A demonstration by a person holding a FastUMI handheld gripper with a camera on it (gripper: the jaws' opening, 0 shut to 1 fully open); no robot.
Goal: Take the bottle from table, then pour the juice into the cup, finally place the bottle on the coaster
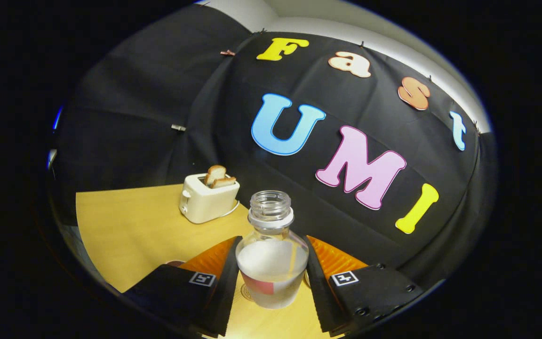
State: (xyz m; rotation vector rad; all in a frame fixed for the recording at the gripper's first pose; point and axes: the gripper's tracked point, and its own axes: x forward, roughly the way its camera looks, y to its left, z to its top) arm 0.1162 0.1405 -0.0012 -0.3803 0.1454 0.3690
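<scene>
While the whole scene leans to one side, showing that the gripper (272,278) is rolled rather than held level, we look forward along its two fingers over a pale wooden table (125,230). Going from left to right, we first meet the bare tabletop, which runs back to the black cloth wall of the booth. On it, well beyond the fingers and to their left, stands a cream toaster (207,200) with two slices of toast (218,175) poking out of its top slots.

Nearer to us, a small dark round edge (175,262) peeks out beside the left finger; we cannot tell what it is.

Next comes the left finger (226,278), whose inner face lies against the left side of a clear bottle (272,256). The bottle stands between the two fingers, its neck pointing away from us and its mouth open with no cap on. A whitish liquid fills its lower half, and a band of label wraps the bottom part. The right finger (315,278) lies against the bottle's other side, so both fingers are clamped on its body.

Under the bottle we see a faint round ring (247,293) on the wood, partly hidden by it. We cannot tell whether the bottle's base touches the table or hangs just above it.
</scene>
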